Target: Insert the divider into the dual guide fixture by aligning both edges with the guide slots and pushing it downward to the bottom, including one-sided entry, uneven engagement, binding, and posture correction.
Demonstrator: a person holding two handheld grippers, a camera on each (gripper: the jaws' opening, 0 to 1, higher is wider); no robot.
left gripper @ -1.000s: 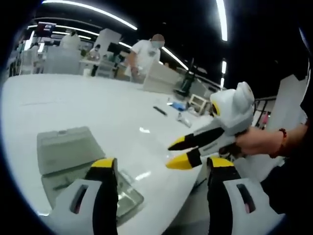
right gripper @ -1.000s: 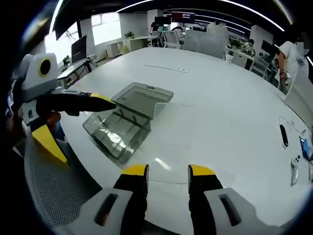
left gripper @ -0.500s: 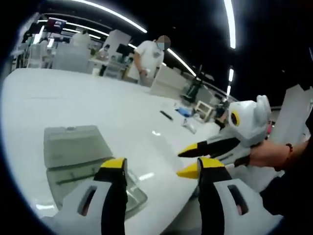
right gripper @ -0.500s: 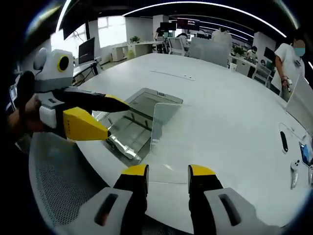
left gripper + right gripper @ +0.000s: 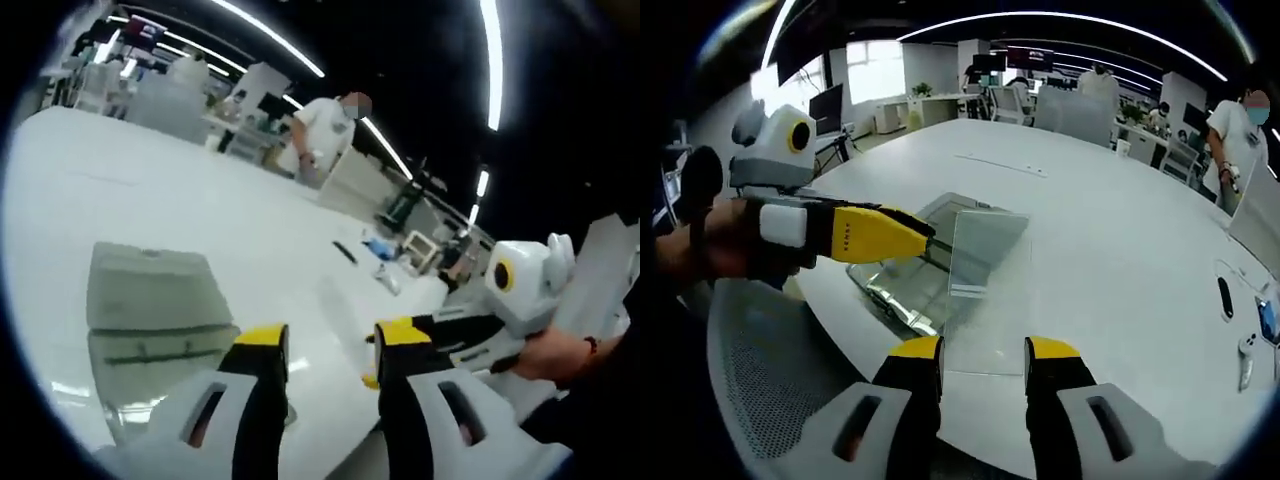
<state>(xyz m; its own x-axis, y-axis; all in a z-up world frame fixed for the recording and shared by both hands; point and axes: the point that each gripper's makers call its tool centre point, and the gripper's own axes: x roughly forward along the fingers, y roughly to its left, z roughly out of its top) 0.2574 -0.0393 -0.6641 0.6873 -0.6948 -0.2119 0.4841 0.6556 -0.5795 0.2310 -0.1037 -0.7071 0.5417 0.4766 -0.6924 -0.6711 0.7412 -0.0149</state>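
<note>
- Your right gripper (image 5: 983, 350) points out over the white table (image 5: 1120, 260), about level. Its two yellow-tipped jaws stand apart.
- The clear divider (image 5: 985, 270) rises upright from the gap between those jaws. Its bottom edge reaches from one tip to the other. I cannot tell if the jaws squeeze it or if it just stands there.
- Just ahead of the right gripper and a bit to its left sits the dual guide fixture (image 5: 895, 290). It is a see-through tray with its grey lid folded back on the far side. The divider is up beside the tray, not down in the slots.
- In the right gripper view your left gripper comes in from the left, lying flat and level over the tray. Its yellow tips stop right at the divider's left edge. From this side the two jaws look like one wedge, so I cannot tell if they pinch the sheet.
- Your left hand (image 5: 700, 245) is wrapped around that gripper's handle, next to a mesh chair back (image 5: 770, 390).
- In the left gripper view, the left gripper (image 5: 331, 338) shows a small gap between its jaws. The tray sits to the left of the jaws.
- To the right of the left gripper, your right hand (image 5: 555, 355) holds the other gripper's white body.
- Far past both grippers a person in a white top (image 5: 325, 125) stands at the far side of the table.
</note>
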